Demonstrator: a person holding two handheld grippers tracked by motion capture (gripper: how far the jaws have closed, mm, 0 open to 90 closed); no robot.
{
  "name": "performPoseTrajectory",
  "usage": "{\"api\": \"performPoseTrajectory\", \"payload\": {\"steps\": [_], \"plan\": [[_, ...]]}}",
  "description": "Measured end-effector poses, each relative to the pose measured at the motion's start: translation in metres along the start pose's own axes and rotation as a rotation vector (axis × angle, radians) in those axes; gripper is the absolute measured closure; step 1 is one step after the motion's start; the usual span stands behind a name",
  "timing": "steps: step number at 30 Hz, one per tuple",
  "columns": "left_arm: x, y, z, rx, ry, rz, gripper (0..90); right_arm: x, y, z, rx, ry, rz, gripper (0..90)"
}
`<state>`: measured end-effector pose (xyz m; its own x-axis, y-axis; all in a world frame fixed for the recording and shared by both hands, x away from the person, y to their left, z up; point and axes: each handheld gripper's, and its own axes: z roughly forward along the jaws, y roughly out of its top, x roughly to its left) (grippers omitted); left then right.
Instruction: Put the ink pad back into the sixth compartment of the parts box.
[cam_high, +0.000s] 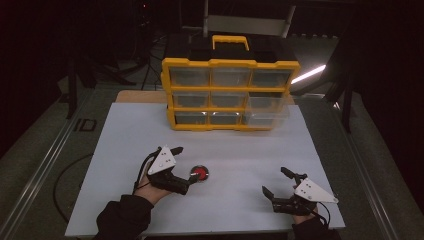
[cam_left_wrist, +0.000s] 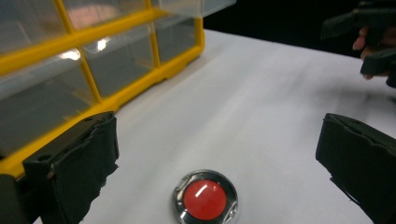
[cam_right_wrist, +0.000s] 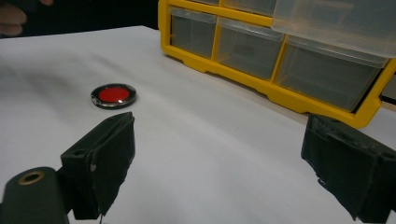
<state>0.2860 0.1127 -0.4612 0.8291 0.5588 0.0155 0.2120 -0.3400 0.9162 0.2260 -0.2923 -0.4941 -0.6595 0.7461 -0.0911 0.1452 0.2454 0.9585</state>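
My left gripper hovers jaws wide around the red button on the white table, while my right gripper, equally wide, rests at four o'clock.

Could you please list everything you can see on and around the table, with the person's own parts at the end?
Drawer organiser: one, yellow frame with clear drawers and a yellow handle on top, at the far middle of the table; two drawers at its right side stick out.
Round disc: one, red centre with a silvery rim, flat on the table nearer the person, between the left gripper's open jaws.
Table: one, white top, with a wooden strip showing at the far edge.
Left gripper: one, black with a grey plate, jaws open around the disc, held in the person's left hand.
Right gripper: one, black with a grey plate, jaws open, over bare table at the near right.
Sleeve: dark, at the bottom left.
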Motion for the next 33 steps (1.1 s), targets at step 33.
{"api": "performPoseTrajectory", "payload": {"steps": [33], "plan": [[0.002, -0.028, 0.071, 0.376, -0.017, -0.007, 1.9, -0.001, -0.003, 0.002, 0.011, 0.02, 0.006, 9.9]]}}
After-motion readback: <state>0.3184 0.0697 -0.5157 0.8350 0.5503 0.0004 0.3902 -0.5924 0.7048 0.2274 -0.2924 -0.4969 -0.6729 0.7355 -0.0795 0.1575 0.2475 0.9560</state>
